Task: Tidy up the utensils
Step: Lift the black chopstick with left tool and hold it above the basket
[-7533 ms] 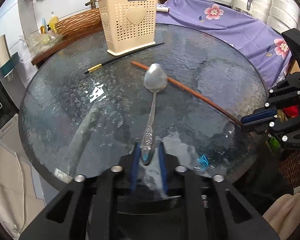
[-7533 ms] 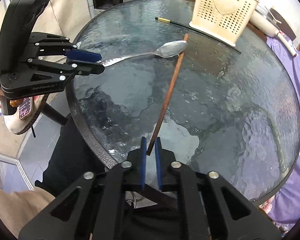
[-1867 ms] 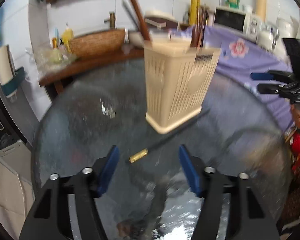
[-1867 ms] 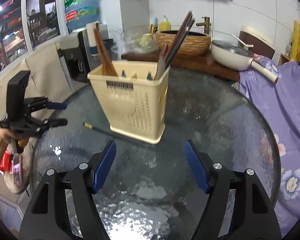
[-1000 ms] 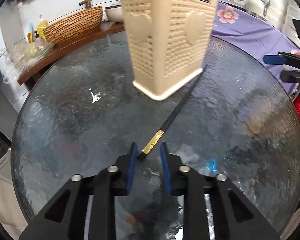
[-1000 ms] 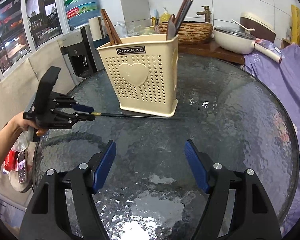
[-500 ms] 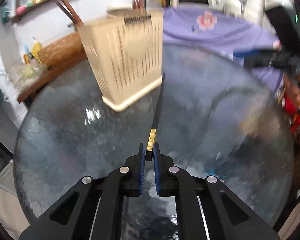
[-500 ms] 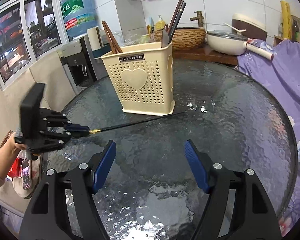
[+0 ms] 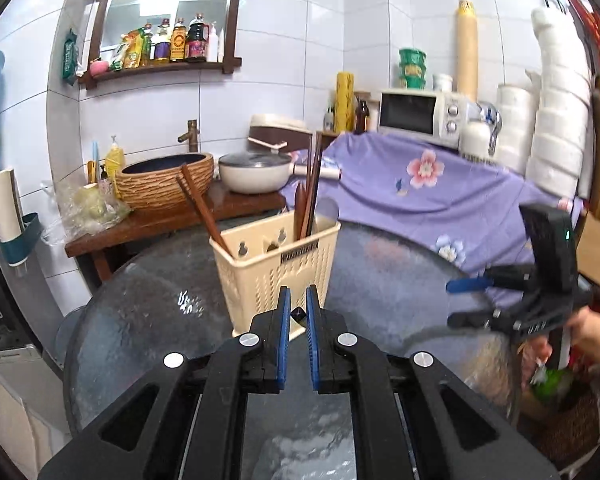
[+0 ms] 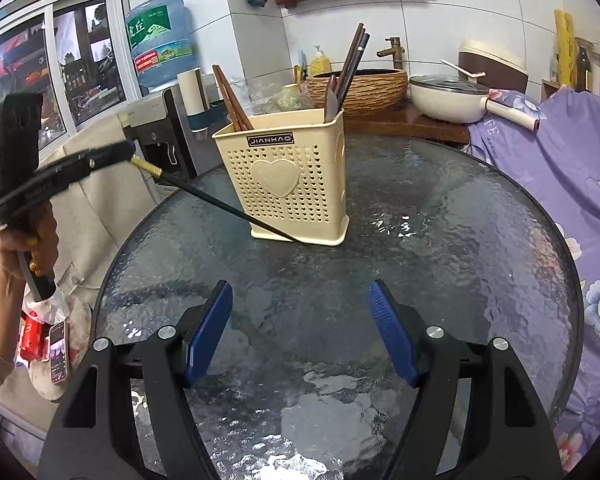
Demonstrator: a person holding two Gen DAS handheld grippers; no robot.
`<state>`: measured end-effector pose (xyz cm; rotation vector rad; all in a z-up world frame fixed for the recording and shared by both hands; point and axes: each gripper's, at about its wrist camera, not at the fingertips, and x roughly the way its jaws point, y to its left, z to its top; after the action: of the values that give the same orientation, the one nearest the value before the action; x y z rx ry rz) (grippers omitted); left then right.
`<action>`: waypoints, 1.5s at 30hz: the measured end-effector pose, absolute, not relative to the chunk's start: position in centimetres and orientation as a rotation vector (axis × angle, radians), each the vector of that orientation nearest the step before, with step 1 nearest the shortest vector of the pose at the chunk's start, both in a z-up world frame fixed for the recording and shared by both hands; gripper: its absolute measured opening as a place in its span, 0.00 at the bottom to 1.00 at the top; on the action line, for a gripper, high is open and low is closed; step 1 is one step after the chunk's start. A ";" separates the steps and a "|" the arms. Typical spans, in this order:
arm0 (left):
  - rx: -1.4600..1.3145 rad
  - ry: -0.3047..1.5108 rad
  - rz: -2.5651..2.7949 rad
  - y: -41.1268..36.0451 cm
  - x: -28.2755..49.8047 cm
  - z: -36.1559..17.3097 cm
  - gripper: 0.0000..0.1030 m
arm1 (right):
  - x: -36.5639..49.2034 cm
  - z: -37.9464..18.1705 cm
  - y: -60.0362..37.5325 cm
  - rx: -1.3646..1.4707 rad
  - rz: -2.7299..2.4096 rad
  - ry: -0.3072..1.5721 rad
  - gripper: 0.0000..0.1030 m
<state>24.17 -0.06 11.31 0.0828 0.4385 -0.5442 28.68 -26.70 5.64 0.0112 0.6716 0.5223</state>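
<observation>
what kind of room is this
Most likely a home kitchen or dining corner: a microwave on the back counter, a wall shelf of sauce bottles, and a utensil caddy on a round glass table.

Cream heart-pattern caddy [image 10: 288, 184]; black, seemingly gold-tipped chopstick [image 10: 220, 204].

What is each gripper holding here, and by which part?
Left gripper pinches the black chopstick by its gold-banded end; right gripper holds nothing.
</observation>
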 end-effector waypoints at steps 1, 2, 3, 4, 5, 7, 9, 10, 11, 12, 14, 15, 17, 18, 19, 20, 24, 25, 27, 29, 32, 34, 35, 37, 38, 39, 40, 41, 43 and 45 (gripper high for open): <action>0.075 0.431 -0.544 -0.1 24.3 11.7 0.07 | 28.8 5.7 -26.8 0.012 0.518 0.670 0.69; 0.074 0.428 -0.547 -0.2 24.5 12.0 0.07 | 28.8 5.8 -26.9 0.015 0.512 0.669 0.69; 0.071 0.423 -0.550 -0.4 24.6 12.4 0.07 | 28.8 5.9 -27.1 0.019 0.510 0.668 0.69; 0.069 0.418 -0.550 -0.5 24.8 12.8 0.07 | 28.8 6.0 -27.2 0.020 0.508 0.668 0.69; 0.066 0.414 -0.553 -0.6 25.0 13.2 0.07 | 28.8 6.1 -27.4 0.018 0.504 0.667 0.69; 0.055 0.410 -0.558 -0.7 25.3 13.9 0.07 | 28.9 6.1 -27.6 0.018 0.500 0.667 0.69; 0.046 0.405 -0.564 -0.9 25.5 14.8 0.07 | 28.9 6.2 -27.8 0.021 0.496 0.667 0.69; 0.048 0.400 -0.562 -1.0 25.5 15.1 0.07 | 28.9 6.3 -27.9 0.021 0.495 0.668 0.69; 0.054 0.392 -0.556 -1.2 25.6 15.6 0.07 | 28.9 6.3 -27.9 0.021 0.495 0.670 0.69; 0.055 0.392 -0.560 -1.3 25.7 15.8 0.07 | 28.9 6.3 -27.9 0.020 0.496 0.672 0.69; 0.056 0.392 -0.563 -1.6 25.9 16.5 0.07 | 28.8 6.4 -27.9 0.015 0.495 0.675 0.69; 0.059 0.393 -0.562 -1.7 26.0 16.7 0.07 | 28.8 6.4 -27.8 0.012 0.497 0.676 0.69; 0.057 0.396 -0.560 -1.8 26.2 17.0 0.07 | 28.6 6.5 -27.7 0.007 0.498 0.675 0.69; 0.048 0.399 -0.569 -1.7 26.3 17.3 0.07 | 28.6 6.6 -27.7 0.006 0.498 0.675 0.69; 0.043 0.399 -0.575 -1.7 26.3 17.3 0.07 | 28.6 6.6 -27.7 0.006 0.500 0.676 0.69; 0.040 0.395 -0.576 -1.8 26.3 17.7 0.07 | 28.6 6.7 -27.7 0.005 0.502 0.677 0.69; 0.027 0.372 -0.588 -2.0 26.6 19.9 0.07 | 28.7 6.8 -27.7 0.004 0.500 0.679 0.69; 0.023 0.366 -0.590 -2.1 26.7 20.8 0.07 | 28.8 6.8 -27.6 0.006 0.501 0.681 0.69; 0.010 0.355 -0.596 -2.3 27.2 22.6 0.07 | 28.9 6.8 -27.5 0.005 0.501 0.682 0.69; -0.002 0.346 -0.595 -2.3 27.7 24.1 0.07 | 29.0 6.7 -27.5 0.005 0.503 0.684 0.69; -0.027 0.335 -0.582 -2.1 28.9 26.6 0.07 | 29.0 6.5 -27.3 0.006 0.507 0.688 0.69; -0.022 0.317 -0.556 -2.1 29.7 28.2 0.07 | 29.0 6.5 -27.2 0.005 0.510 0.688 0.69; -0.020 0.312 -0.547 -2.1 30.0 28.6 0.07 | 29.0 6.6 -27.2 0.003 0.510 0.687 0.69; -0.021 0.303 -0.528 -2.0 30.6 29.5 0.07 | 29.0 6.7 -27.2 0.001 0.512 0.684 0.69; -0.017 0.298 -0.513 -2.0 31.0 30.0 0.07 | 29.0 6.9 -27.2 -0.001 0.512 0.682 0.69; -0.014 0.296 -0.496 -2.0 31.5 30.3 0.07 | 29.0 7.0 -27.1 -0.003 0.511 0.679 0.69; -0.015 0.296 -0.482 -2.0 32.0 30.5 0.07 | 29.0 7.2 -27.1 -0.004 0.511 0.676 0.69; -0.016 0.295 -0.473 -1.9 32.3 30.6 0.07 | 29.1 7.4 -27.1 -0.005 0.513 0.673 0.69; -0.017 0.287 -0.445 -1.8 33.1 30.6 0.07 | 29.0 7.8 -27.0 -0.009 0.513 0.665 0.69; -0.034 0.296 -0.433 -1.4 34.1 30.4 0.07 | 29.0 8.1 -26.9 -0.010 0.518 0.660 0.69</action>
<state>34.13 -1.42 30.38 -0.0342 0.2958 -0.4330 29.03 -26.95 8.08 -0.0102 0.6598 0.5177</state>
